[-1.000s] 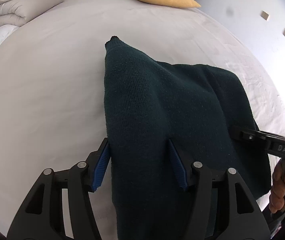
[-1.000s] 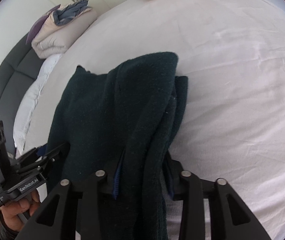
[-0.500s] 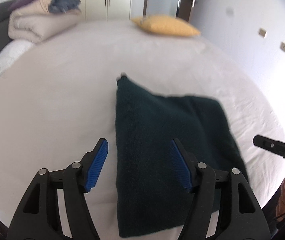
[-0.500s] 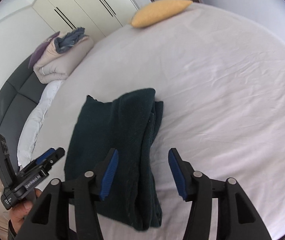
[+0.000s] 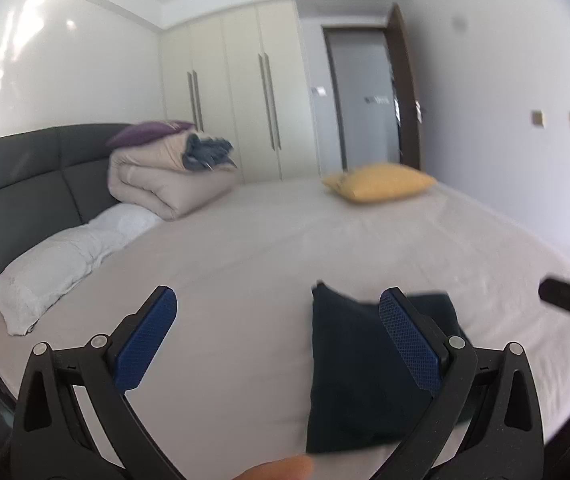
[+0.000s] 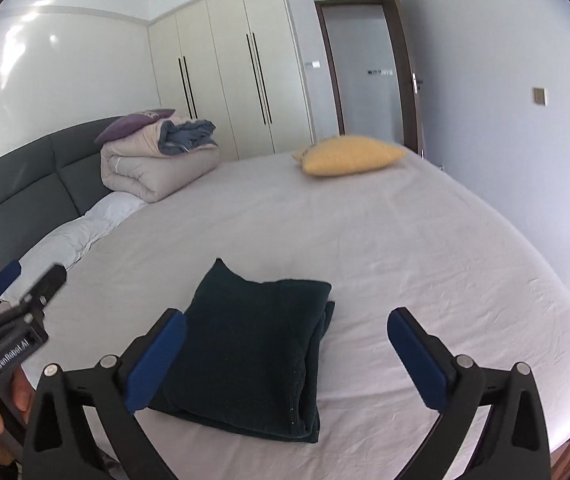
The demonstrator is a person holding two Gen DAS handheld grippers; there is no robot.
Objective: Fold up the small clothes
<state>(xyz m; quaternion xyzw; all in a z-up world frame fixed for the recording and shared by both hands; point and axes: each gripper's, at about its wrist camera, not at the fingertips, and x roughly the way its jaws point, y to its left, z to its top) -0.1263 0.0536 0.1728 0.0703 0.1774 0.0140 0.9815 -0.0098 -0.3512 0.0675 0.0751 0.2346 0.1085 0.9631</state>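
Both claws (image 5: pixel 277 334) (image 6: pixel 287 354) now clear of folded sweater (image 6: pixel 253 344), opening, empty; left view blurred.

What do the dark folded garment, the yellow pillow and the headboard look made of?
Garment: looks like a thick knit, wool or acrylic; matte dark green, fuzzy surface, soft rounded fold edges.
Pillow: woven or knitted fabric cover, matte mustard yellow; weave too blurred to tell.
Headboard: padded upholstery in stitched panels, dark grey with a slight sheen; fabric or faux leather, can't say which.

folded dark garment (image 6: pixel 253 344) on bed (image 6: pixel 405 248) | right gripper (image 6: pixel 285 356) opening, empty
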